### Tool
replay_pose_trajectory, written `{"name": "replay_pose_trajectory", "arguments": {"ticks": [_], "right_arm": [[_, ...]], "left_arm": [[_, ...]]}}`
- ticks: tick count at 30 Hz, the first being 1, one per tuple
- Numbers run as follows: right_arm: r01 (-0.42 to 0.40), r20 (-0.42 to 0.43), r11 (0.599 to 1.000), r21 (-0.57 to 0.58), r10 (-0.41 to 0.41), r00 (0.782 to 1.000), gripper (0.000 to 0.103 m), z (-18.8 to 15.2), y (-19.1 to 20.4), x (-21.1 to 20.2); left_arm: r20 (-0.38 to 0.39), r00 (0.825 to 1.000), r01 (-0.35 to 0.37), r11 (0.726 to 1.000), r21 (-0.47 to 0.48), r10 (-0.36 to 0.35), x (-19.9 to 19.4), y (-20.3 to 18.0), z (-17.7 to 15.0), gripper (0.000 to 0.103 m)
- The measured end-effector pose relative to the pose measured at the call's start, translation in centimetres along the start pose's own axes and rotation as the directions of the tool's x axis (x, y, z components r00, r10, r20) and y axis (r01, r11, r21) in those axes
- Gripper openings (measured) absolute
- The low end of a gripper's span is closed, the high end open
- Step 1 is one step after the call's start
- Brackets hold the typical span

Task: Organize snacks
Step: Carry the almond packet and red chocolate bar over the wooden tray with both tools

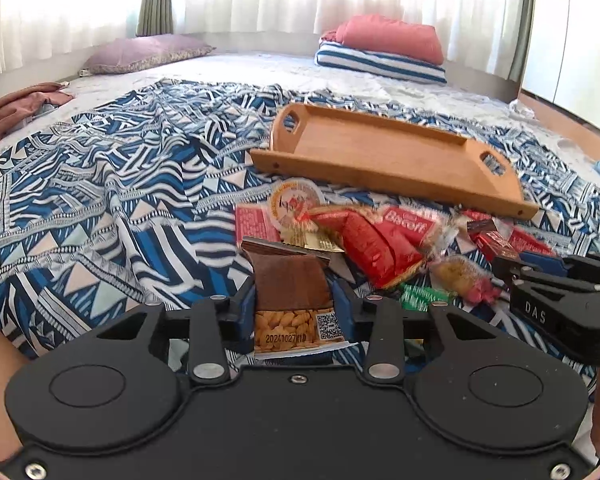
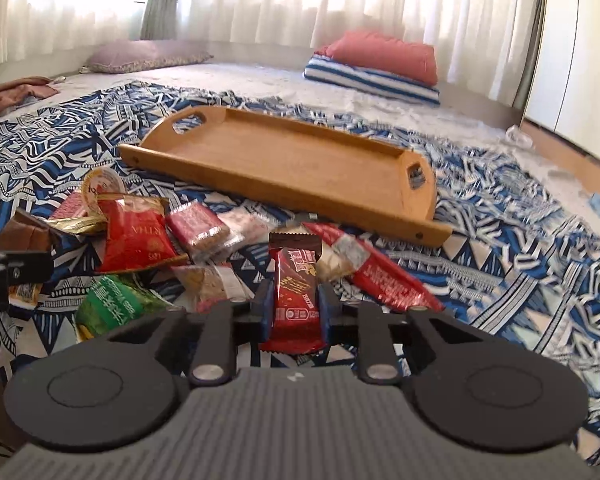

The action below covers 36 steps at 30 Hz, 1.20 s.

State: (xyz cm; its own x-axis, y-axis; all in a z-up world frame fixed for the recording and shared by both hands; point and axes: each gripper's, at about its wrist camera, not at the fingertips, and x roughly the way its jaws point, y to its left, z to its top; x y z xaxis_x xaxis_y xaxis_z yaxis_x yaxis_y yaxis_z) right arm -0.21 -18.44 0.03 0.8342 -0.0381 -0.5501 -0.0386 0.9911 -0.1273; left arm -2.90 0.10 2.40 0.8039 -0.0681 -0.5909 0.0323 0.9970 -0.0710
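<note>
A pile of snack packets lies on a blue patterned cloth [image 1: 100, 200] in front of an empty wooden tray [image 1: 380, 152]. My left gripper [image 1: 294, 300] is shut on a brown packet [image 1: 288, 280] with nuts pictured at its lower end. In the right wrist view, my right gripper [image 2: 294, 304] is shut on a small red and brown snack bar [image 2: 296, 292]. The tray [image 2: 284, 160] lies just beyond it. The right gripper also shows at the right edge of the left wrist view, beside a red Biscoff packet [image 1: 380, 248].
Loose packets around the grippers include a green one [image 2: 112, 304], a red bag [image 2: 134, 236], a long red wrapper [image 2: 384, 276] and a round lidded cup [image 2: 102, 188]. A purple pillow [image 1: 140, 54] and folded striped and red bedding [image 1: 384, 52] lie at the back by the curtains.
</note>
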Motion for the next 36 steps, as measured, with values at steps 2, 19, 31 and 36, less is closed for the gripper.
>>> {"name": "replay_pose_trajectory", "arguments": {"ticks": [2, 19, 31, 36], "right_arm": [[0.005, 0.012, 1.000, -0.006, -0.005, 1.000, 0.027, 0.3, 0.1, -0.5], [0.015, 0.092, 0.998, 0.059, -0.021, 0.996, 0.027, 3.4, -1.5, -3.0], [-0.002, 0.098, 0.990, 0.139, -0.011, 0.995, 0.027, 5.6, -3.2, -1.5], [-0.014, 0.099, 0.985, 0.174, -0.003, 0.995, 0.027, 6.8, -4.0, -0.3]], "left_arm": [[0.015, 1.000, 0.000, 1.000, 0.001, 0.000, -0.3, 0.1, 0.4, 0.038], [0.079, 0.995, 0.055, 0.998, 0.016, -0.057, -0.9, 0.1, 4.3, 0.037], [0.047, 0.984, 0.172, 0.985, 0.035, -0.173, 1.4, -1.3, 8.0, 0.037], [0.030, 0.973, 0.229, 0.973, 0.034, -0.230, 3.0, -1.9, 9.9, 0.037]]}}
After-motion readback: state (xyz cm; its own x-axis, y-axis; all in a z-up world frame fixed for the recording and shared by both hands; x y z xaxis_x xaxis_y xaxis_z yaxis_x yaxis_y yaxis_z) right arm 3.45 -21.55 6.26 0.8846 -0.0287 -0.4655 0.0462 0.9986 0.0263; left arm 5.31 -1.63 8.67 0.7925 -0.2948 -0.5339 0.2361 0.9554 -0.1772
